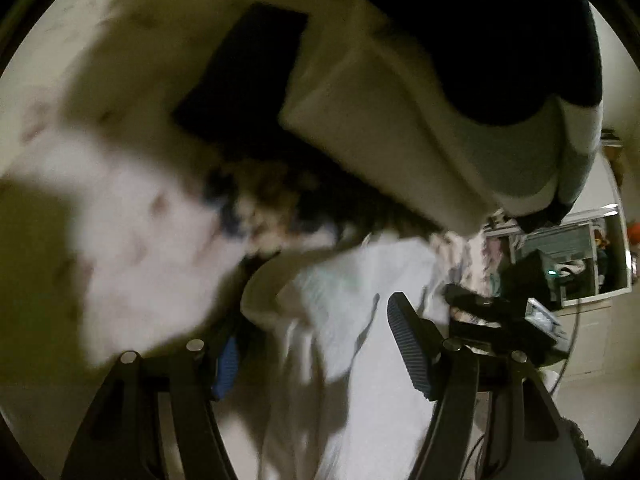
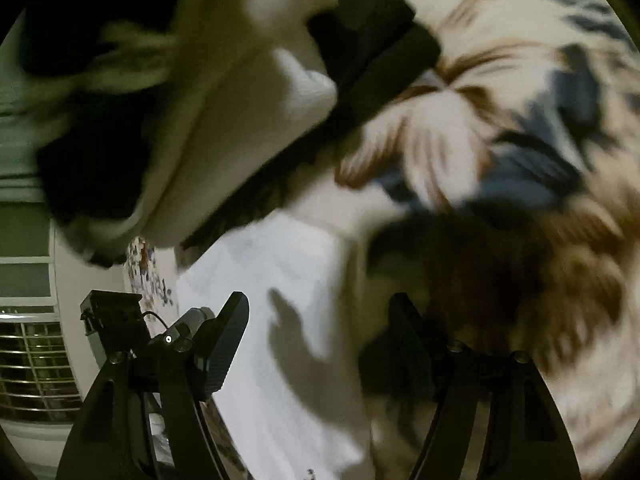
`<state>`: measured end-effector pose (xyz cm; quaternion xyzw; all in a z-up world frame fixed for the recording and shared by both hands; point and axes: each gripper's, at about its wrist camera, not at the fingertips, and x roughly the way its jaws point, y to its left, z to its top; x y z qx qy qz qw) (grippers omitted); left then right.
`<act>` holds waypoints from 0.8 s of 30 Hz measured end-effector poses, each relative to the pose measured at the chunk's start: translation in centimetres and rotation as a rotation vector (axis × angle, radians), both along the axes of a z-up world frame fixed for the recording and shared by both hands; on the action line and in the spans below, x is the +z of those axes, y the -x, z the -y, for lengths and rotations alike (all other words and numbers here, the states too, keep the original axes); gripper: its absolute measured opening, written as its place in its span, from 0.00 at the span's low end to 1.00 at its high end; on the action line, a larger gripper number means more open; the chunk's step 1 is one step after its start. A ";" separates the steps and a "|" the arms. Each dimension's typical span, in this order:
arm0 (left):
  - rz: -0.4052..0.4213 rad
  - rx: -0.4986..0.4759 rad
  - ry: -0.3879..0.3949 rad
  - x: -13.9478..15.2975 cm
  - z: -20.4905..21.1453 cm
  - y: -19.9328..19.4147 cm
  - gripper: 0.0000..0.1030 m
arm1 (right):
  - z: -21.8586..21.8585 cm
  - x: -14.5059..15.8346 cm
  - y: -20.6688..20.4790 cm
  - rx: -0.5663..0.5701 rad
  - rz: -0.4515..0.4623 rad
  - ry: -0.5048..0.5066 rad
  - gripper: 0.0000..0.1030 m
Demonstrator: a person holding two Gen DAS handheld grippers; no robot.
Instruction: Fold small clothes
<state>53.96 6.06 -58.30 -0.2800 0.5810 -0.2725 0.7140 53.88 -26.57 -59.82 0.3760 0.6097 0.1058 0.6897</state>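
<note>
A small white garment lies spread on the bed and runs under and between the fingers of my left gripper. Its jaws stand apart and the pads do not press the cloth. In the right wrist view the same white garment lies below my right gripper, whose jaws stand wide with nothing pinched. A pile of cream and black clothes sits just beyond the garment; the pile also shows in the left wrist view. Both views are blurred by motion.
A bedspread with brown and blue leaves covers the bed to the right. The other hand's gripper body is at the left. A white grilled appliance stands by the bed. A mirror leans at the far right.
</note>
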 end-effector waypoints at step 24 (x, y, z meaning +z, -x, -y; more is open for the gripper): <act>0.272 -0.060 -0.065 12.1 -0.7 13.8 0.19 | -3.5 12.2 11.0 0.137 0.340 0.104 0.07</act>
